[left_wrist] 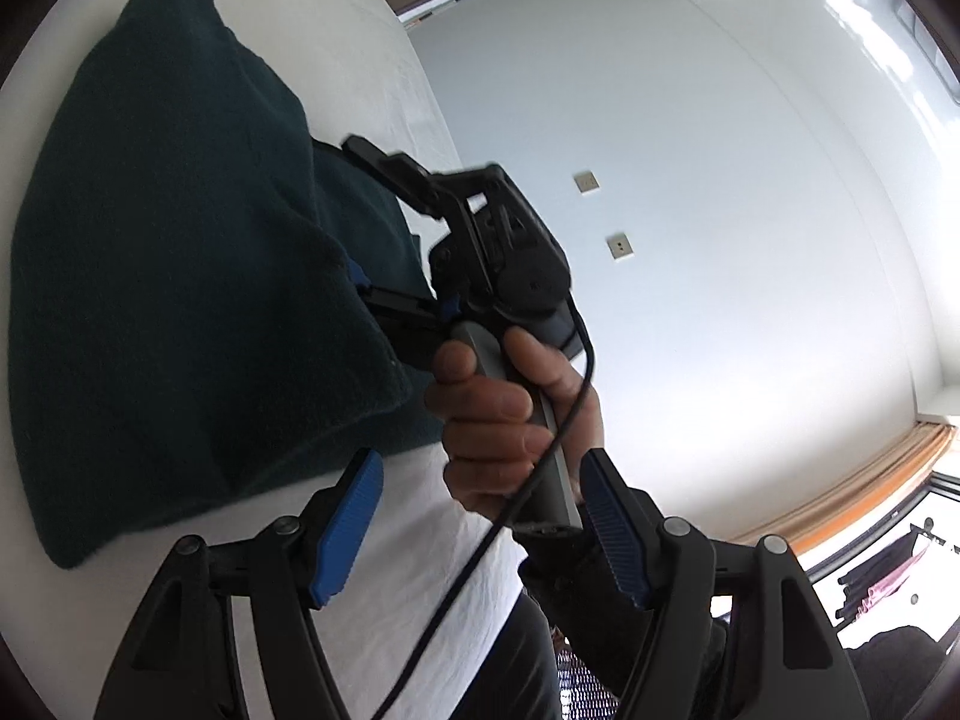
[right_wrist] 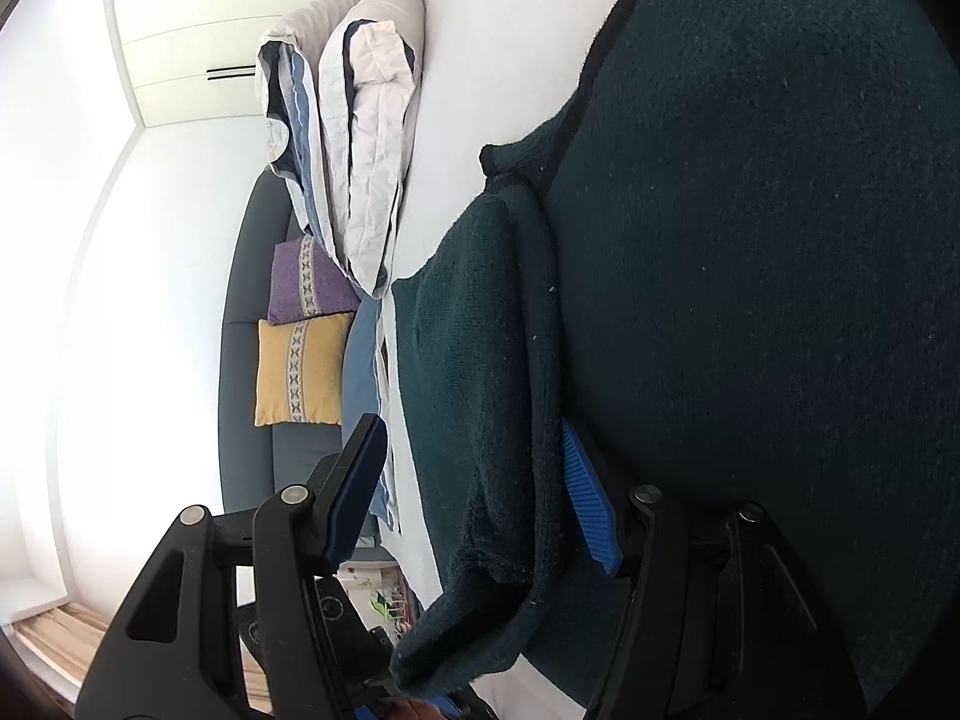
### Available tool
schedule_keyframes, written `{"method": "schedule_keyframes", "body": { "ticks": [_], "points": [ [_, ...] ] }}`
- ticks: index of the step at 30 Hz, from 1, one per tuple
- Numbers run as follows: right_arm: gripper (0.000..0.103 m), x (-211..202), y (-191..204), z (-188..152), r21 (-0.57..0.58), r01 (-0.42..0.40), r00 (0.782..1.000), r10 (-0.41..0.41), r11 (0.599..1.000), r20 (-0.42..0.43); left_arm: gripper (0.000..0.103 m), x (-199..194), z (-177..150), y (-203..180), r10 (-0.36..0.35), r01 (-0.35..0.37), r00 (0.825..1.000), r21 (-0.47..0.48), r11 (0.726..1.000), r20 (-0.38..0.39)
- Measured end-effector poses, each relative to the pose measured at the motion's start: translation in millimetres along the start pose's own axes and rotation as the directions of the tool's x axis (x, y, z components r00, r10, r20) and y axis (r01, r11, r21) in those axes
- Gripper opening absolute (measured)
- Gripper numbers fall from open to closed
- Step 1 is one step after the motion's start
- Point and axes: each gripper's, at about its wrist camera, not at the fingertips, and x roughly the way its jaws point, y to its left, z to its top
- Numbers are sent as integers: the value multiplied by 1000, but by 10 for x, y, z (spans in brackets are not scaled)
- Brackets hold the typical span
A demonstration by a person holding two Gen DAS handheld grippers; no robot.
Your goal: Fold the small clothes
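Dark green garment [left_wrist: 180, 276] spread on white bed [left_wrist: 420, 540], filling left of left wrist view. Left hand-held gripper [left_wrist: 480, 531] spread wide, holding nothing, just beside garment's near edge. Right hand-held gripper [right_wrist: 474, 492] spread too, a folded garment edge [right_wrist: 510, 420] draped between its fingers, unpinched. Bedding pile [right_wrist: 360, 138] well apart.

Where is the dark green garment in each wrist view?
Left wrist: the dark green garment fills the left half, lying on the white bed sheet.
Right wrist: it fills the right half, a fold hanging between the fingers.
Shared landmark: the white bed sheet.
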Motion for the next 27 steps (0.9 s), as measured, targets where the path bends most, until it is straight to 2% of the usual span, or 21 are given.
{"method": "schedule_keyframes", "body": {
  "ticks": [4,8,12,14,15,16,19,24,27],
  "points": [
    [58,53,66,-49,-34,37,998,-38,999,-47,70,-130,-206,-116,-68,71,997,94,993,-37],
    [58,83,155,-85,-85,91,993,-96,992,-64,70,-305,-281,-98,30,-30,1000,129,991,-1],
    [56,181,257,-161,-157,174,977,-190,972,-95,70,-521,-256,44,55,-59,997,81,995,46],
    [46,235,323,-206,-202,226,963,-250,953,-103,70,-542,-247,68,80,-84,995,72,994,61],
    [32,255,343,-222,-222,257,953,-285,941,-105,70,-540,-235,91,94,-98,994,70,993,64],
    [23,264,355,-233,-238,276,946,-306,931,-102,70,-539,-231,101,108,-113,992,69,991,65],
    [17,155,437,-272,-294,307,940,-337,905,-54,70,-522,-176,94,143,-149,987,79,986,67],
    [16,-262,557,-244,-333,315,945,-326,889,24,70,-538,-89,96,167,-175,982,98,980,85],
    [16,-605,593,-185,-337,333,942,-326,881,78,70,-727,-47,133,171,-180,981,97,979,94]
  ]
}}
